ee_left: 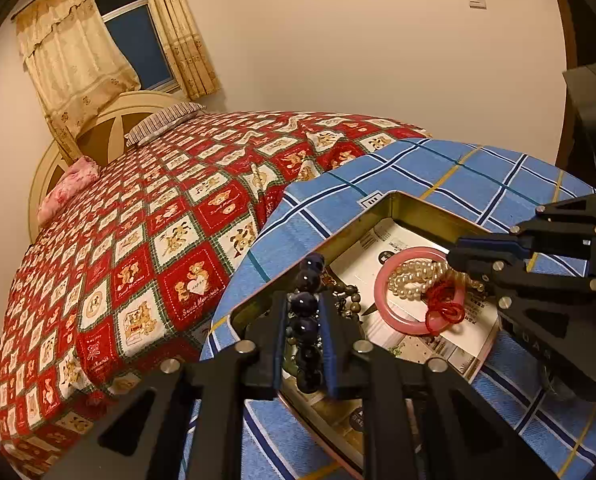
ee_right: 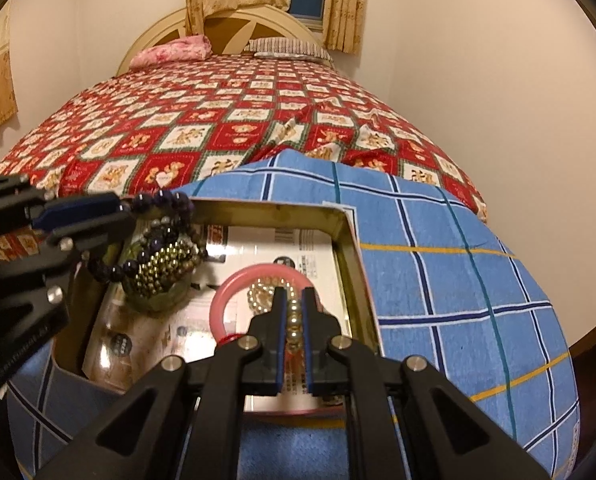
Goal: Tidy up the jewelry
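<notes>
An open metal tin (ee_left: pixel 418 210) (ee_right: pixel 350 240) lined with printed paper sits on a blue plaid cushion. My left gripper (ee_left: pixel 304 300) is shut on a dark purple bead bracelet (ee_left: pixel 308 320) (ee_right: pixel 166 200) at the tin's left edge; it shows from the side in the right wrist view (ee_right: pixel 118 206). My right gripper (ee_right: pixel 294 296) is shut on a pearl bracelet (ee_right: pixel 294 320) (ee_left: pixel 414 280) that lies inside a pink bangle (ee_left: pixel 382 304) (ee_right: pixel 218 304); in the left wrist view it reaches in from the right (ee_left: pixel 452 258). A red cord (ee_left: pixel 444 306) lies on the bangle.
More bead strings, brassy and dark, are piled in the tin's left part (ee_right: pixel 166 268). The blue plaid cushion (ee_right: pixel 438 280) lies at the foot of a bed with a red teddy-bear quilt (ee_left: pixel 138 240). Walls stand close on the right.
</notes>
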Available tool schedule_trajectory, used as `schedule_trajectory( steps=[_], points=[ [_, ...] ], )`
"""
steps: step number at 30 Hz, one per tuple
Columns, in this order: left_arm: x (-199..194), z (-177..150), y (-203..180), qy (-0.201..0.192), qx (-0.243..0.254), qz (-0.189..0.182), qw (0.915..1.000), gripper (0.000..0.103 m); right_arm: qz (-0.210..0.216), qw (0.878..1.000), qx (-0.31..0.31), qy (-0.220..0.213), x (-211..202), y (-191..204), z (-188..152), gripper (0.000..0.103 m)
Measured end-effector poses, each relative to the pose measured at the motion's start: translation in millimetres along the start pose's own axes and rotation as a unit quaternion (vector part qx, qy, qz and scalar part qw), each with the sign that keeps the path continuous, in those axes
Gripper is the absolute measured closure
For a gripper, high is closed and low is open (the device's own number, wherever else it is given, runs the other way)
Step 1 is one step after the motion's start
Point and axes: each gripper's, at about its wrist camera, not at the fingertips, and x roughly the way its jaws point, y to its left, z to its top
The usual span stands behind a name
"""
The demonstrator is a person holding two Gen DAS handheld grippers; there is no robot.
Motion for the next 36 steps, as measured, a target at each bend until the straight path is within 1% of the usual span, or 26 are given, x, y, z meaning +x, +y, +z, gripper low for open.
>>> schedule_trajectory(
  steps=[1, 2, 3, 4, 6, 8, 9, 13, 16, 24, 26, 30, 33, 36],
  points=[
    [-1.2, -0.1, 0.2, -0.001, 0.0, 0.004, 1.0, 0.068, -0.001, 1.0, -0.002, 0.002, 0.0, 0.2, -0.8, 0.092],
    [-2.9, 0.1, 0.7, -0.004, -0.001, 0.008, 1.0, 0.049, -0.003, 1.0, -0.005, 0.002, -0.6, 0.3, -2.0, 0.089],
    [-7.1, 0.0, 1.2, -0.015, -0.002, 0.014, 0.9998, 0.037, -0.004, 1.0, -0.005, 0.002, -1.0, 0.6, -3.0, 0.088],
    [-9.7, -0.2, 1.3, -0.023, -0.001, 0.016, 0.9996, 0.036, -0.005, 1.0, -0.005, 0.001, -1.9, -0.3, -3.8, 0.085],
    [-12.8, 0.6, 1.3, -0.025, 0.002, 0.014, 0.9996, 0.035, -0.008, 1.0, -0.002, 0.0, -4.1, -2.1, -5.5, 0.076],
    [-13.7, 1.4, 2.0, -0.024, 0.001, 0.019, 0.9995, 0.035, -0.013, 1.0, -0.002, -0.004, -7.5, -2.9, -7.4, 0.056],
    [-13.9, 1.3, 2.7, -0.024, 0.0, 0.02, 0.9995, 0.035, -0.017, 1.0, -0.003, -0.008, -10.3, -3.2, -8.6, 0.054],
    [-12.7, -0.4, 5.0, -0.016, -0.006, 0.03, 0.9994, 0.035, -0.02, 1.0, -0.004, -0.011, -18.7, -2.9, -11.1, 0.053],
    [-12.2, -1.8, 5.0, -0.011, -0.01, 0.034, 0.9993, 0.035, -0.021, 1.0, -0.006, -0.013, -23.0, -2.1, -13.2, 0.047],
    [-17.2, -5.1, 1.7, -0.007, -0.011, 0.036, 0.9993, 0.035, -0.023, 1.0, -0.005, -0.014, -31.6, -3.0, -21.0, 0.044],
    [-20.0, -7.0, -1.4, -0.006, -0.012, 0.032, 0.9994, 0.035, -0.025, 1.0, -0.004, -0.015, -35.6, -4.8, -25.7, 0.041],
    [-23.9, -11.1, -11.7, -0.003, -0.015, 0.024, 0.9996, 0.035, -0.034, 0.999, 0.005, -0.008, -43.8, -14.3, -41.3, 0.039],
    [-28.9, -13.8, -24.1, -0.003, -0.014, 0.017, 0.9997, 0.035, -0.042, 0.999, 0.012, -0.002, -49.6, -20.4, -52.1, 0.039],
    [-39.1, -17.1, -42.4, -0.012, -0.008, 0.004, 0.9999, 0.035, -0.052, 0.998, 0.025, 0.003, -59.4, -31.0, -68.9, 0.034]
  ],
)
